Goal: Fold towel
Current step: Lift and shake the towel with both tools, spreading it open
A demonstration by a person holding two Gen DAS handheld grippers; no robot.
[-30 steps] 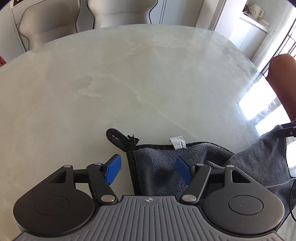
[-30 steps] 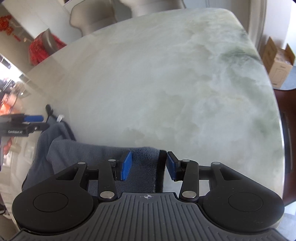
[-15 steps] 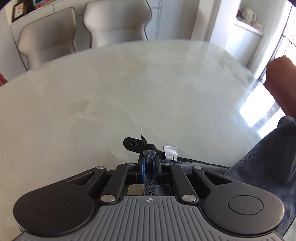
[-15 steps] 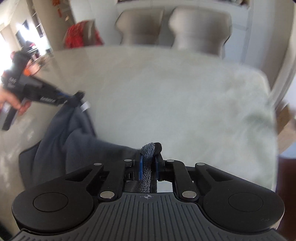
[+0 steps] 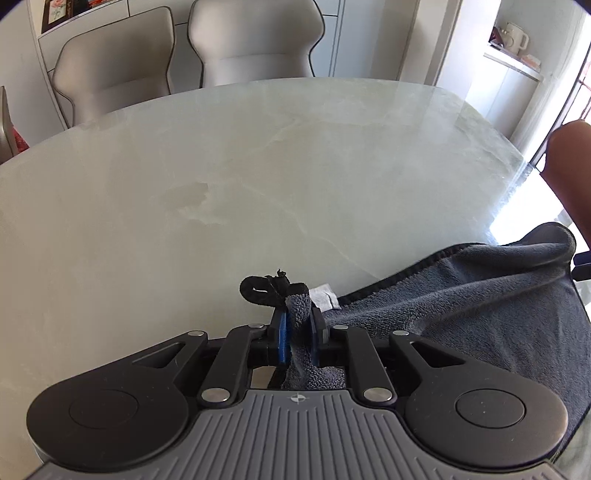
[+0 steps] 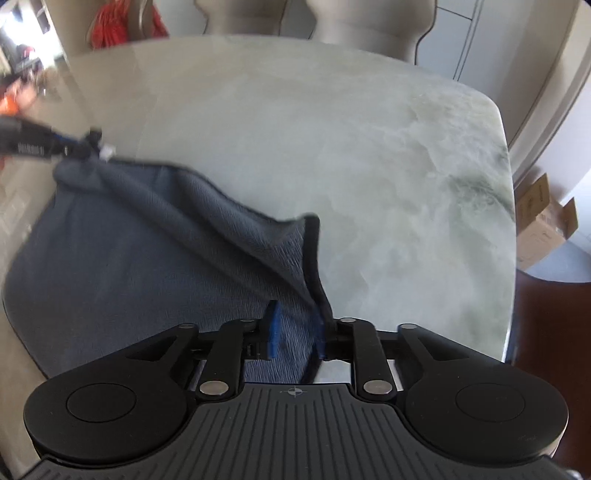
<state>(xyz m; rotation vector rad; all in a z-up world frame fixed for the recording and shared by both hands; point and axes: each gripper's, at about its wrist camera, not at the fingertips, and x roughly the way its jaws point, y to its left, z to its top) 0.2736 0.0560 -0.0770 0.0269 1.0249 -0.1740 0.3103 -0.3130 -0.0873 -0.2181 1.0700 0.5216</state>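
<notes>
A dark grey towel (image 5: 480, 314) lies partly lifted over the pale marble table (image 5: 258, 166). My left gripper (image 5: 297, 321) pinches the towel's corner by its black hanging loop (image 5: 258, 290) and white label (image 5: 325, 297); the jaws are opening slightly but the pads still press the cloth. In the right wrist view the towel (image 6: 129, 240) stretches from the left gripper (image 6: 37, 146) to my right gripper (image 6: 295, 321). The right jaws are opening. The black-hemmed corner sits between them against the right pad, and the left pad stands clear.
Two grey chairs (image 5: 118, 66) (image 5: 255, 40) stand at the table's far edge. A person's arm (image 5: 569, 166) shows at the right. A cardboard box (image 6: 543, 221) sits on the floor past the table's right edge, and something red (image 6: 122, 22) lies behind the table.
Both grippers closed on towel corners and lifted them. The right jaws have since parted again and that view has rolled. The towel now hangs stretched between the two grippers.
</notes>
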